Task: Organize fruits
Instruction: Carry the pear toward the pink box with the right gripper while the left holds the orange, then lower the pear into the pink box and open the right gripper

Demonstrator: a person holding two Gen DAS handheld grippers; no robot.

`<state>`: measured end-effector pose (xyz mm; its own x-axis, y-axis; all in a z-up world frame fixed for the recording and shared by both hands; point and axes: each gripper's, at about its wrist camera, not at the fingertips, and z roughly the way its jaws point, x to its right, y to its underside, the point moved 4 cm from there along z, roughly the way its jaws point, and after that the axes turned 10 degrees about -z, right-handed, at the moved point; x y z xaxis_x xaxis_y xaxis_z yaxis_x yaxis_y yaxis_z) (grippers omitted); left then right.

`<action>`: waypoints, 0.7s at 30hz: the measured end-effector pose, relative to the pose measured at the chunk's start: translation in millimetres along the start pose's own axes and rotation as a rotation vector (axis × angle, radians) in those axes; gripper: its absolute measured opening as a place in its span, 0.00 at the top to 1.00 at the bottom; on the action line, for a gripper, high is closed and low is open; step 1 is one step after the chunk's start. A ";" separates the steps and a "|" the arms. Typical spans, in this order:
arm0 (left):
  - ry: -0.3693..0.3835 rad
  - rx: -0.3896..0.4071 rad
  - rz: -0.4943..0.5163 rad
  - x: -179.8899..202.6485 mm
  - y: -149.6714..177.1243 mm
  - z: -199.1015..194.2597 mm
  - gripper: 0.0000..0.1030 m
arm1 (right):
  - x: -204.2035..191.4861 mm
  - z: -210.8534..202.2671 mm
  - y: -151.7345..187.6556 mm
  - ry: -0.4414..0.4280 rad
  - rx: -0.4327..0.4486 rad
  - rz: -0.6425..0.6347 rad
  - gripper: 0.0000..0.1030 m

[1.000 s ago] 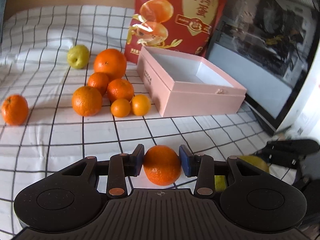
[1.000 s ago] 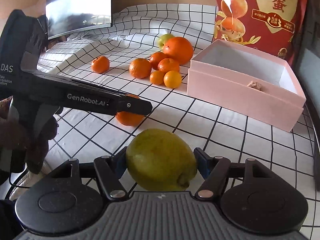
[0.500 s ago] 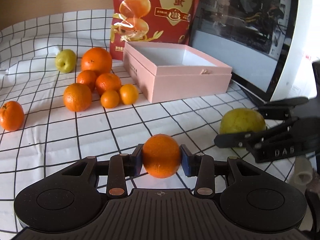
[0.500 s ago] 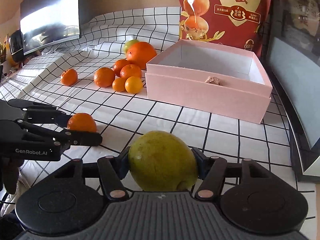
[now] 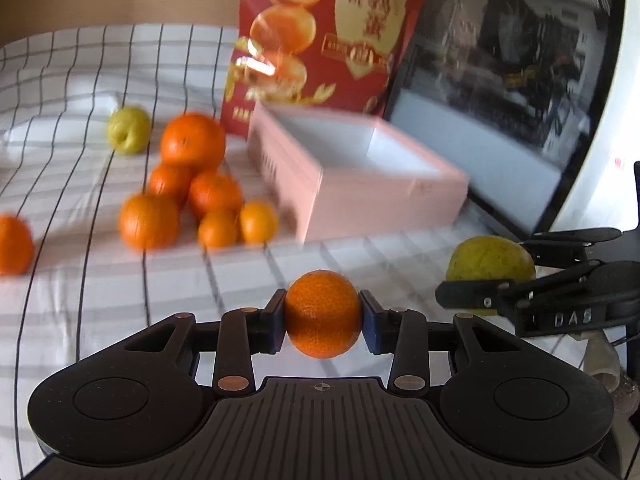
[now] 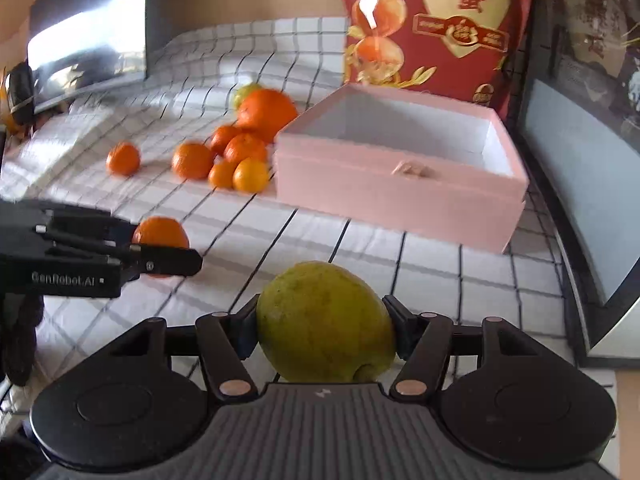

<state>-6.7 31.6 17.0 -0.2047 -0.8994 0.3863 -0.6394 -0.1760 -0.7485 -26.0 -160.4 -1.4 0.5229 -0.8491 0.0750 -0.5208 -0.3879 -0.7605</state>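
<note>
**Both grippers loaded, box open ahead**

Left gripper: pads pressed on both sides of a small orange, held clear of the checked cloth, lower centre of the left wrist view. In the right wrist view the same orange sits at mid left, partly hidden by the gripper's black fingers.

Right gripper: clamped on a yellow-green fruit, wider than the orange, stem end towards the camera, lower centre of its own view. In the left wrist view that fruit is at the right edge, behind the black fingers.

Pink box: open, white inside, centre right in the left view, upper centre right in the right view. A small knot or tag sits on its near wall. Red snack bag stands upright just behind it. Dark screen to the right of the box.

Loose fruit on the cloth, left of the box: cluster of oranges, biggest one at the back, two small ones nearest the box wall. Pale green apple-like fruit behind the cluster, upper left. One orange alone at the far left edge, well apart from the rest.

The left view is motion-blurred, so fine detail on the box is unreadable.
</note>
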 end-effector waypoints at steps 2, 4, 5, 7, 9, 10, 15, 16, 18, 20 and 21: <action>0.028 0.019 -0.012 5.1 -26.1 7.0 0.59 | 14.0 -5.9 -19.5 0.012 0.030 0.041 0.40; 0.054 0.035 -0.019 12.3 -58.1 21.6 0.59 | 30.1 -14.5 -50.7 0.037 0.081 0.068 0.40; 0.058 0.047 -0.020 16.4 -73.4 30.2 0.59 | 39.7 -18.0 -69.7 0.047 0.104 0.085 0.40; 0.061 0.035 -0.006 25.9 -100.0 56.7 0.59 | 61.3 -19.6 -111.2 0.065 0.133 0.129 0.40; 0.068 -0.031 -0.020 31.1 -113.1 90.2 0.59 | 78.3 -13.0 -145.6 0.111 0.139 0.135 0.40; 0.067 -0.070 -0.042 34.7 -114.5 107.5 0.59 | 83.5 -7.9 -158.4 0.144 0.132 0.130 0.40; 0.015 -0.147 0.021 55.7 -111.6 153.0 0.57 | 108.4 29.7 -191.1 0.265 0.039 0.121 0.40; 0.031 -0.122 0.021 56.8 -111.3 148.9 0.57 | 112.5 35.8 -190.0 0.259 0.027 0.137 0.40; 0.059 -0.079 0.010 54.4 -111.5 136.9 0.57 | 121.0 44.7 -184.8 0.228 0.010 0.178 0.40; 0.051 -0.037 -0.004 45.1 -108.9 119.2 0.57 | 127.4 49.1 -175.6 0.199 0.000 0.217 0.40; 0.056 -0.014 -0.015 38.3 -105.9 108.2 0.57 | 128.7 51.1 -169.8 0.191 -0.008 0.228 0.40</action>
<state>133.4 -27.5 52.7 -0.2361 -0.8726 0.4276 -0.6527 -0.1836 -0.7351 164.2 -185.5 104.5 0.2560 -0.9664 0.0233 -0.6160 -0.1817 -0.7665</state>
